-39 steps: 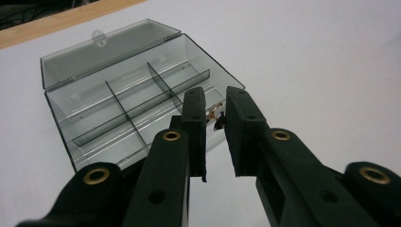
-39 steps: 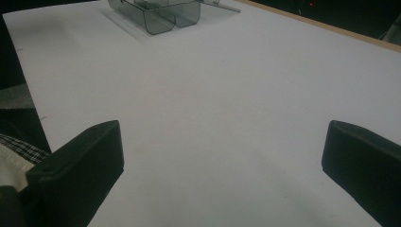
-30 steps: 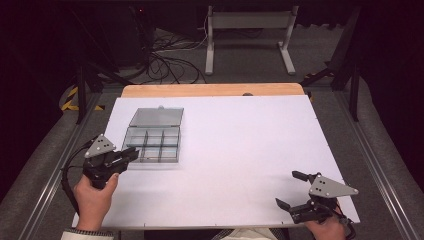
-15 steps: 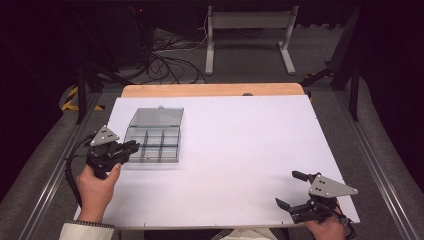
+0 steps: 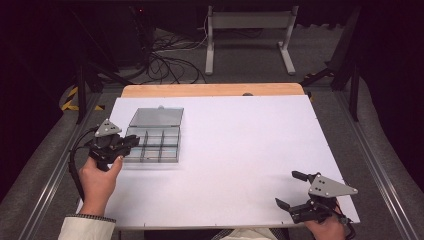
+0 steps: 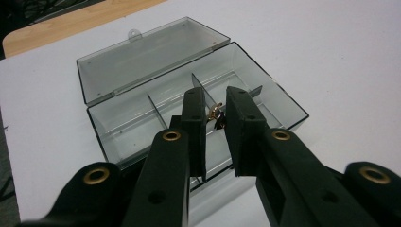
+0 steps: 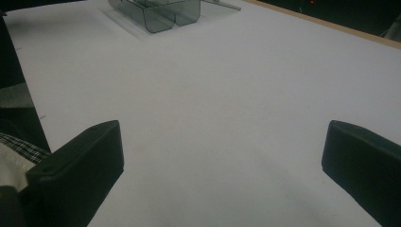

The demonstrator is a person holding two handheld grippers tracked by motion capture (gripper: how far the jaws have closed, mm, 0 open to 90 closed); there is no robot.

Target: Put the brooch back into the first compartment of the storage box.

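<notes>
A clear plastic compartment box [image 5: 159, 145] lies on the white table [image 5: 240, 140] at the left, with its lid [image 5: 156, 116] folded back flat. My left gripper [image 5: 132, 142] hangs over the box's left end. In the left gripper view its jaws [image 6: 215, 101] stand close together over the dividers [image 6: 156, 111], and a small brass piece [image 6: 215, 112] is pinched between the tips. My right gripper [image 5: 287, 189] rests near the front right corner, open, with only bare table between its jaws [image 7: 222, 137]. The box [image 7: 156, 14] lies far off in the right gripper view.
A wooden strip [image 5: 210, 90] runs along the table's far edge. Beyond it are a metal stand [image 5: 250, 35] and loose cables [image 5: 170, 60] on the floor. A plaid sleeve cuff [image 7: 19, 144] shows at the left in the right gripper view.
My left hand has moved forward, away from the person, and slightly right, bringing its jaws over the box's left end. The right gripper has stayed in place.
</notes>
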